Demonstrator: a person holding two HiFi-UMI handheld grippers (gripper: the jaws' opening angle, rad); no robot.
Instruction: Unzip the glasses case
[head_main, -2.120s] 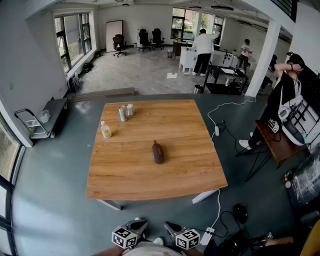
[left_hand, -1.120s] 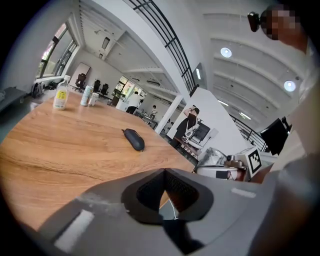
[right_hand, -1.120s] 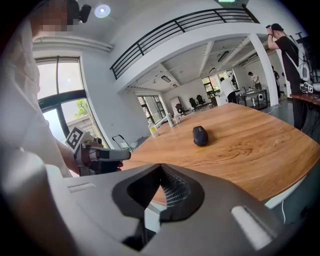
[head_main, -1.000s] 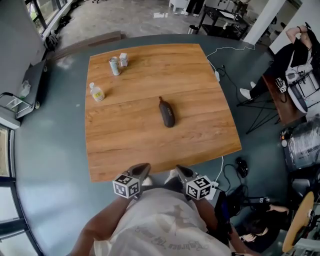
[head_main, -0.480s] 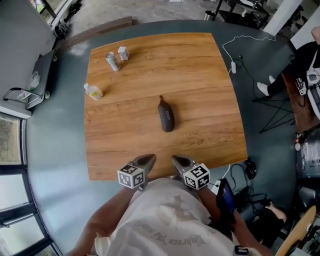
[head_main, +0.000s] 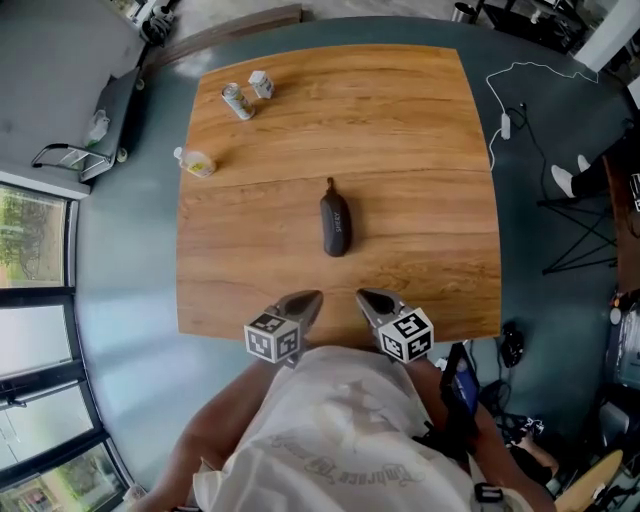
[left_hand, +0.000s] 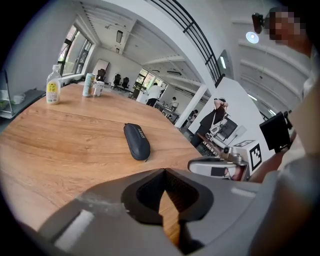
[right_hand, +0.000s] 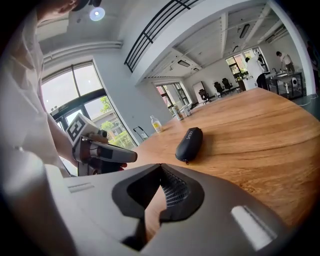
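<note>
**Both tools closed, case alone on the counter**

Head view: The dark glasses case (head_main: 335, 224) lies closed near the middle of the wooden counter (head_main: 420, 150). The left tool (head_main: 308, 297) and the right tool (head_main: 364, 297) sit side by side at the counter's bottom edge, below the case and apart from it. A bottle (head_main: 196, 161) and a can (head_main: 236, 101) stand at the upper left.

Left gripper view: The left tool's jaws are pressed together and hold nothing. The case lies above them, mid-frame.

Right gripper view: The right tool's jaws are closed too, and empty. The case lies just above the middle.
</note>
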